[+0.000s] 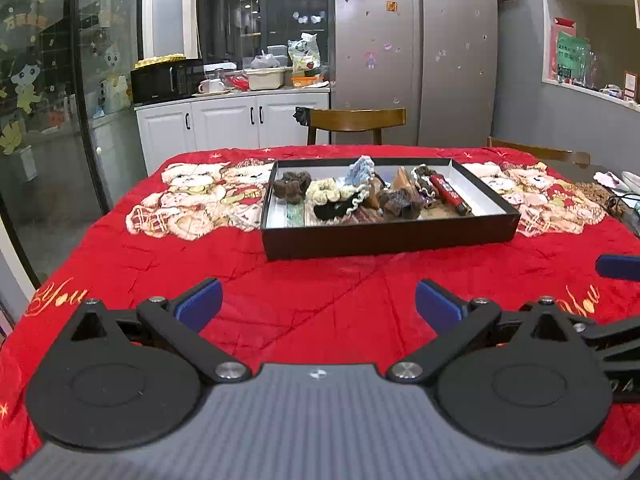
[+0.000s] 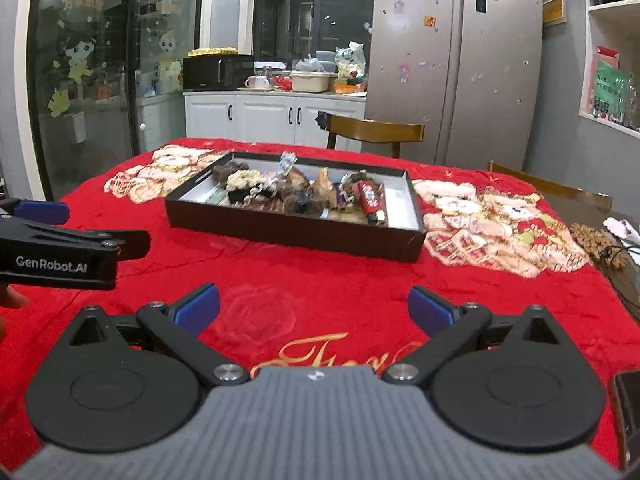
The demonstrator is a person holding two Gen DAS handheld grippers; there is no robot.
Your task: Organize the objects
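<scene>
A shallow black box (image 1: pixel 384 238) (image 2: pixel 288 232) sits mid-table on the red cloth. It holds several hair scrunchies: a brown one (image 1: pixel 294 186), a cream one (image 1: pixel 326 190), a light blue one (image 1: pixel 360 170), plus a red tube (image 1: pixel 450 192) (image 2: pixel 370 198) at the right end. My left gripper (image 1: pixel 319 304) hovers open over the cloth, well short of the box, with nothing between its blue pads. My right gripper (image 2: pixel 314 308) is also open and holds nothing, equally short of the box. The left gripper's body (image 2: pixel 60 256) shows at the left edge of the right wrist view.
A red tablecloth (image 1: pixel 300 280) with bear prints covers the table. Wooden chairs (image 1: pixel 354 122) stand behind it. Small items and a cable (image 2: pixel 600 244) lie at the table's right edge. A dark object (image 2: pixel 628 412) sits at the near right. Cabinets and a fridge stand beyond.
</scene>
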